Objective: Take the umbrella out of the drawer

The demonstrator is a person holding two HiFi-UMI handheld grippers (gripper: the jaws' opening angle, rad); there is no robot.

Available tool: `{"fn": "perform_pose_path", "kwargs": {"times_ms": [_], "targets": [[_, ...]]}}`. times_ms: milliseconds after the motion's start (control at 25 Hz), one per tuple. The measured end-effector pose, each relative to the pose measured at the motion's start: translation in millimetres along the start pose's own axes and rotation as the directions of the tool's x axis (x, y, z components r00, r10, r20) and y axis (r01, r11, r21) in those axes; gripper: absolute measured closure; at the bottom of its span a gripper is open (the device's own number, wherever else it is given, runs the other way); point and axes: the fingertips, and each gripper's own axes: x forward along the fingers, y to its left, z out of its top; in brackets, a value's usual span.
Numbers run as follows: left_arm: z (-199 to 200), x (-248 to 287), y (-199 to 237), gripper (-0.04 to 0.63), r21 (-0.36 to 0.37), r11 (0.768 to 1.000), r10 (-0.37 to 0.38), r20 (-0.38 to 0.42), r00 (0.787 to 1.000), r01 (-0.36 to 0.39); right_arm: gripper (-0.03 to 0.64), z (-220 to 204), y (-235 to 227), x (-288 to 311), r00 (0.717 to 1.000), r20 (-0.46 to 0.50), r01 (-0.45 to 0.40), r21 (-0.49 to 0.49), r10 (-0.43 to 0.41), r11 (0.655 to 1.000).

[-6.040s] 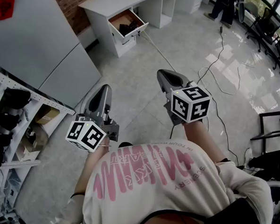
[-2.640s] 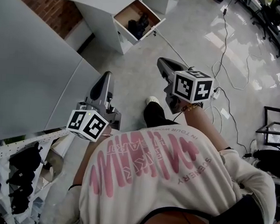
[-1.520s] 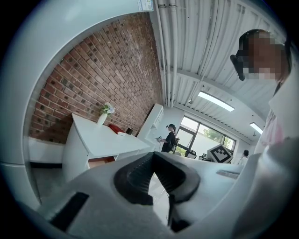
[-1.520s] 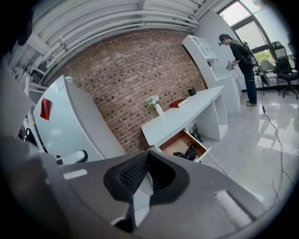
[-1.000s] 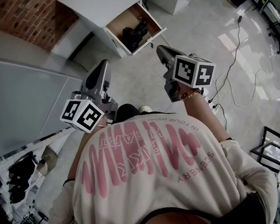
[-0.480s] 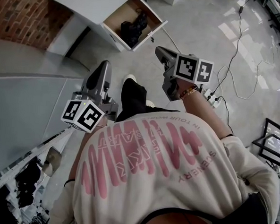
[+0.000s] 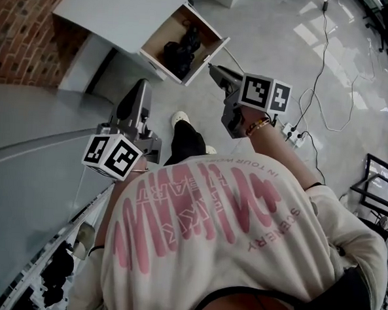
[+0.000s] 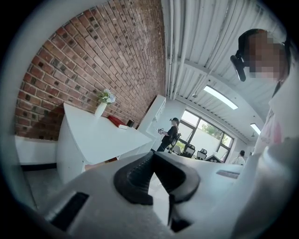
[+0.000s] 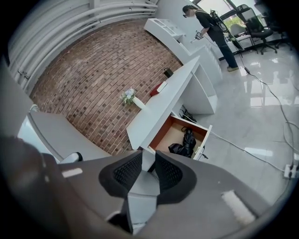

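A black folded umbrella (image 7: 179,47) lies in the open wooden drawer (image 7: 207,57) of a white desk, ahead of me. In the right gripper view the umbrella (image 9: 186,141) sits in the drawer (image 9: 206,138) beyond the jaws. My right gripper (image 7: 215,71) is held in the air short of the drawer's front; its jaws (image 9: 148,161) are opening by a narrow gap with nothing between them. My left gripper (image 7: 142,85) hangs to the left, beside the desk, apart from the drawer. Its pads meet at the tips (image 8: 153,156) and hold nothing.
The white desk (image 7: 111,8) stands against a brick wall (image 7: 18,29) and bears a vase of flowers (image 9: 132,99). A grey panel (image 7: 21,193) is at my left. Cables (image 7: 329,94) and a power strip (image 7: 292,134) lie on the floor to the right. My shoe (image 7: 180,119) steps forward.
I have walked closer to the desk, so the open drawer now lies just ahead of the grippers. Both grippers have moved forward and slightly down.
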Motion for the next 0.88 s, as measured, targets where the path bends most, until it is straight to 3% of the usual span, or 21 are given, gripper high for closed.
{"fn": "perform_pose_path", "kwargs": {"times_ms": [880], "targets": [[72.6,74.4,82.3,0.591,0.012,0.998,-0.056,-0.019,0.998,0.056,0.326,49.8,-10.7,94.6,0.995,-0.019,0.1,0.049,-0.099,0.994]]}}
